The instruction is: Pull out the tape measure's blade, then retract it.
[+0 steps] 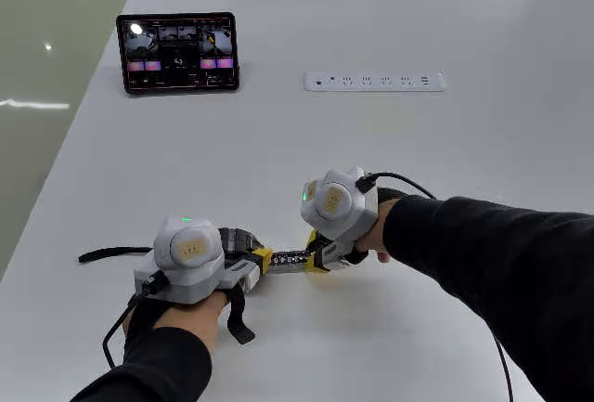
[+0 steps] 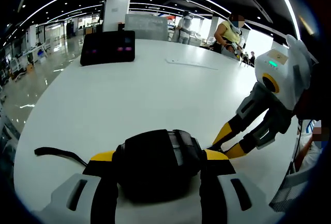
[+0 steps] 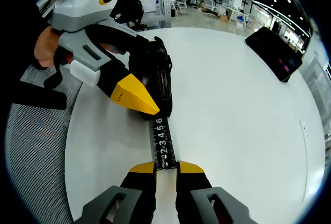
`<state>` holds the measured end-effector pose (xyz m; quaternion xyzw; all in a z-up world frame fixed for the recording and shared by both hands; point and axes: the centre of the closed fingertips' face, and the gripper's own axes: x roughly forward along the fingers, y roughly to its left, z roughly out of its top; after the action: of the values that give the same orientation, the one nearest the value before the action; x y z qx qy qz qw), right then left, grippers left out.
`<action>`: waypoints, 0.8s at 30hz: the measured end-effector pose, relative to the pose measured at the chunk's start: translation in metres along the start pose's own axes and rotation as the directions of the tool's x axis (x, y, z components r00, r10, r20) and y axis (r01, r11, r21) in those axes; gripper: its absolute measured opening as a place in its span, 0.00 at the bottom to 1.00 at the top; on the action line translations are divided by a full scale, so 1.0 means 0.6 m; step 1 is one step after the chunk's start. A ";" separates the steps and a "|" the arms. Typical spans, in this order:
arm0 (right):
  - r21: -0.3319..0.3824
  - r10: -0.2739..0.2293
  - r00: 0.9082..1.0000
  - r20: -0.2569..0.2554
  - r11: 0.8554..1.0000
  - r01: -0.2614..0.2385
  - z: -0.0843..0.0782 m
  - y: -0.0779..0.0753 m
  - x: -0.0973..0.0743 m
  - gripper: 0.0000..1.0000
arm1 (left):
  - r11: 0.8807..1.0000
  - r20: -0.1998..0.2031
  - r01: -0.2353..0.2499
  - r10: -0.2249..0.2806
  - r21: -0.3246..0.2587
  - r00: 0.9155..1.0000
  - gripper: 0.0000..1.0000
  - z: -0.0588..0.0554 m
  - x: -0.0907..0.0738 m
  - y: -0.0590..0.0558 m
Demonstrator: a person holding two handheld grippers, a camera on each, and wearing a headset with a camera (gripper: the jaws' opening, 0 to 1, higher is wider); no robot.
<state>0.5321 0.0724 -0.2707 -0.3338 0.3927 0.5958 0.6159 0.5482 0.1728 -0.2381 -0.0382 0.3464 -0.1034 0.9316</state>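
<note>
My left gripper [image 2: 159,157] clamps the black rounded tape measure case [image 3: 158,74] near me on the white tabletop [image 3: 232,105], my right gripper [image 3: 166,168] pinches its short-drawn dark numbered blade [image 3: 161,141], so pulling out seems barely begun: next, draw steadily rightward, case held still.

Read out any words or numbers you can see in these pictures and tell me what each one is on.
"2 3 4 5 6": on the blade of the tape measure, seen in the right gripper view.
Tablet screen: too small to read.
Power strip markings: too small to read.
No other text is legible.
</note>
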 end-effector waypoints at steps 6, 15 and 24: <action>0.004 0.001 1.000 0.003 1.000 -0.001 0.004 0.000 0.002 0.10 | 1.000 0.000 -0.002 0.002 0.002 1.000 0.59 0.000 0.001 0.000; -0.008 -0.001 1.000 0.005 1.000 0.001 0.011 0.002 0.006 0.10 | 1.000 -0.002 0.004 -0.004 0.000 1.000 0.59 0.001 0.001 0.001; -0.005 0.001 1.000 0.011 1.000 -0.001 0.017 0.004 0.008 0.10 | 1.000 -0.004 0.008 -0.008 -0.003 1.000 0.59 0.000 0.000 0.000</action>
<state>0.5308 0.0837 -0.2702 -0.3318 0.3879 0.5990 0.6170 0.5485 0.1730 -0.2380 -0.0408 0.3482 -0.1067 0.9304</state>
